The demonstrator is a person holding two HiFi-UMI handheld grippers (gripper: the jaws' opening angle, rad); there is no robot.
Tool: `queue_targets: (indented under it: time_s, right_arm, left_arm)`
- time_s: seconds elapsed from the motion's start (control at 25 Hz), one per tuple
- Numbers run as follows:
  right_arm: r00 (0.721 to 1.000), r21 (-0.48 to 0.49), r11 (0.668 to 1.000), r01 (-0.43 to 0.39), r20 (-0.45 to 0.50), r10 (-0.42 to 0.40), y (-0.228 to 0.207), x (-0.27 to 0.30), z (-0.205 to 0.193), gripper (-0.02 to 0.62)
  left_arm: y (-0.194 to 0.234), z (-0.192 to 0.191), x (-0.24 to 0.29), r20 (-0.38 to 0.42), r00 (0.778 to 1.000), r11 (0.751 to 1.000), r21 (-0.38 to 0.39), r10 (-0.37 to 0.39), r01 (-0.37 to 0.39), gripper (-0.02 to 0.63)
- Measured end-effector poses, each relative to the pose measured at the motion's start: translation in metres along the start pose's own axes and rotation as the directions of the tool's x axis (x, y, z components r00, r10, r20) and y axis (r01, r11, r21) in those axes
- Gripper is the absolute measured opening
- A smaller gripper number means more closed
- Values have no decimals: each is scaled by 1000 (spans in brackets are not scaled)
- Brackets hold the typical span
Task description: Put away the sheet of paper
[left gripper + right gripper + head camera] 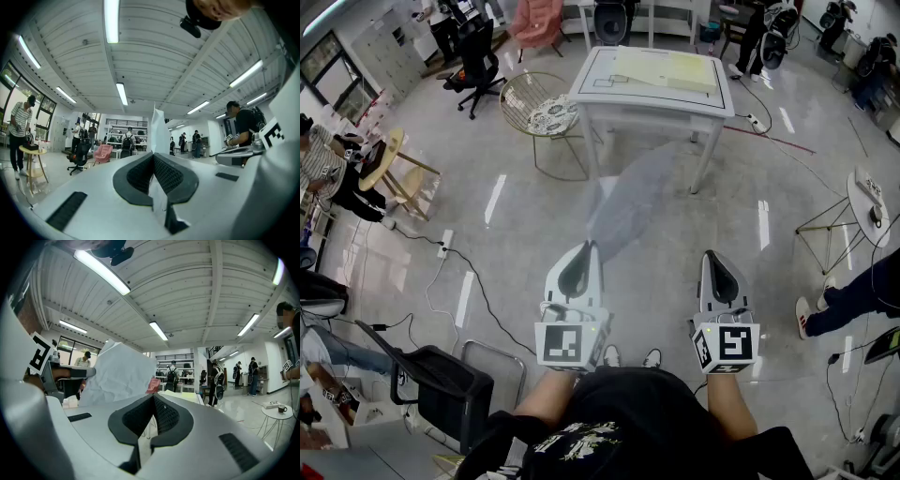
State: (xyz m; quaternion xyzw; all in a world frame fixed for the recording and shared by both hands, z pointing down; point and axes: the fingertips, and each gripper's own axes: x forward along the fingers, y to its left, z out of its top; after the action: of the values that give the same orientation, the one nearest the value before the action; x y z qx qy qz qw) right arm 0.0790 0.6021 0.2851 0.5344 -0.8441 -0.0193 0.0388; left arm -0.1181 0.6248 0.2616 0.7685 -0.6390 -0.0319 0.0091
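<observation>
Grey glossy floor [487, 216] is filling most of the head view. A white square table w/ black outline [649, 105] is standing well ahead of both grippers and carrying a pale yellow mat [675, 67]. Just left of it, a gold wire tub chair [517, 94] is holding a black-and-white patterned cushion [551, 114].

A thin white crumpled sheet of paper [628, 202] is hanging in the air btwn the person and the table, sticking fwd out of the left gripper [587, 247]. The head view is showing it blurred & greyish, as a long tapering shape. The right gripper view is showing the sheet [119, 373] broad-face on, creased all over, w/ a peaked top edge. The left gripper view is catching the sheet [159, 129] edge-on only, as a narrow upright sliver rising past the tips.

The left gripper [153, 158] is clamping the sheet's near edge, pads pressing on the paper. The right gripper [712, 255] is sitting level beside it, apart from the sheet. In its own view the right gripper [153, 398] is closing tip to tip w/ nothing btwn.
</observation>
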Motion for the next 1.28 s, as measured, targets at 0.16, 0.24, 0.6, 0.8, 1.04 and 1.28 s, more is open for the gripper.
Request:
queue_targets:
  time_s: [0.16, 0.24, 0.6, 0.8, 1.04, 1.28]
  right_arm:
    - [1000, 0, 1000, -2, 2, 2, 0, 3, 0, -3]
    - [1000, 0, 1000, -5, 3, 5, -1, 2, -1, -5]
    - [1000, -20, 1000, -9, 11, 9, -2, -4, -3, -3]
    - [1000, -9, 1000, -22, 14, 22, -9, -8, -5, -3]
    - [998, -5, 998, -55, 18, 55, -17, -14, -6, -3]
    - [997, -8, 997, -77, 8, 77, -28, -21, -16, -3]
  left_arm:
    - [-2, 0, 5, 3, 1000, 1000, -2, -6, 6, 0]
    - [-4, -1, 5, 2, 1000, 1000, 1, -6, 6, 0]
    - [-14, -4, 5, -6, 1000, 1000, 8, 0, 0, 0]
    - [-25, -3, 8, 3, 1000, 1000, 10, 6, -6, 0]
    - [-37, -10, 2, -9, 1000, 999, 19, 30, -29, 0]
    - [-53, -17, -3, -6, 998, 998, 0, 60, -60, 0]
